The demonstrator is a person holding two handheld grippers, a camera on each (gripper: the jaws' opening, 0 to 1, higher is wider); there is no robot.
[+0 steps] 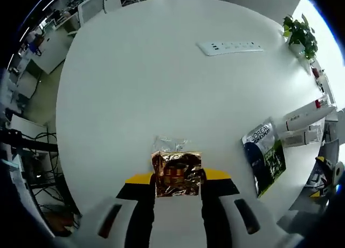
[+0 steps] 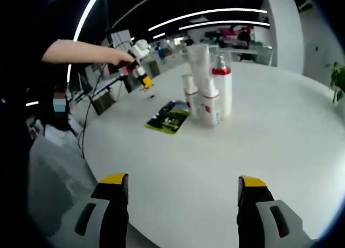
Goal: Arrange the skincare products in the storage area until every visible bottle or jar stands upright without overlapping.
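My left gripper (image 1: pixel 178 179) is shut on a shiny gold jar (image 1: pixel 177 173) with a clear top and holds it above the white round table (image 1: pixel 145 91). At the right edge of the left gripper view are white bottles (image 1: pixel 305 116) and a dark blue-green sachet (image 1: pixel 265 157). In the right gripper view, my right gripper (image 2: pixel 180 190) is open and holds nothing, low over the table's near side. Beyond it stand a tall white tube (image 2: pixel 198 64), a red-banded pump bottle (image 2: pixel 222 90) and two small white bottles (image 2: pixel 210 105), close together and upright. The sachet (image 2: pixel 168 117) lies flat to their left.
A white power strip (image 1: pixel 232 46) lies at the far side of the table, with a potted plant (image 1: pixel 301 33) near the rim. A person's hand holds the left gripper (image 2: pixel 138 64) up at the table's left edge. Desks and chairs (image 1: pixel 32 48) surround the table.
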